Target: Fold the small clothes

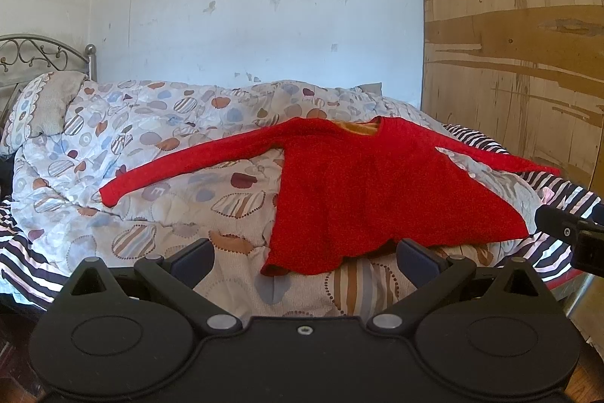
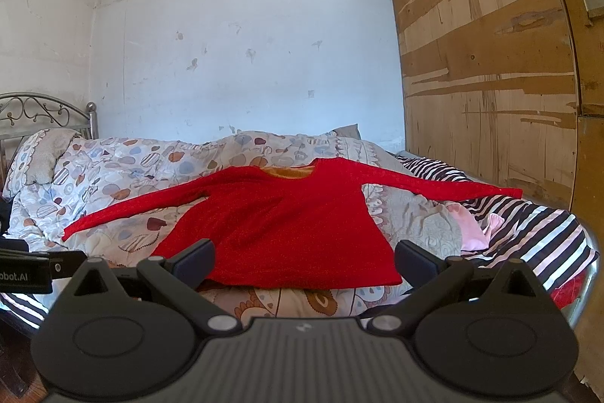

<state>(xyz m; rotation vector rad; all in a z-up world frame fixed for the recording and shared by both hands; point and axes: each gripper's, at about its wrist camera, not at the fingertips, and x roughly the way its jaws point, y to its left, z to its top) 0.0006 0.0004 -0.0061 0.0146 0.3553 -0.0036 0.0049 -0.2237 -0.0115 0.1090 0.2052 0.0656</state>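
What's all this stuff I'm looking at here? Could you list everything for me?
top: one, red, spread flat on the quilt, sleeves out
quilt: one, pale with hearts and ovals, covering the bed
striped sheet: one, black, white and pink, under the quilt
pink cloth: one, pink, right of the top
pillow: one, patterned, at the headboard
headboard: one, grey metal, far left
wall: white, behind the bed
board: brown wood, right side
left gripper: black, open, before the hem
right gripper: black, open, before the hem

Red long-sleeved top (image 1: 362, 184), spread flat on quilt (image 1: 158, 153), sleeves outstretched left and right, neckline far, hem near.
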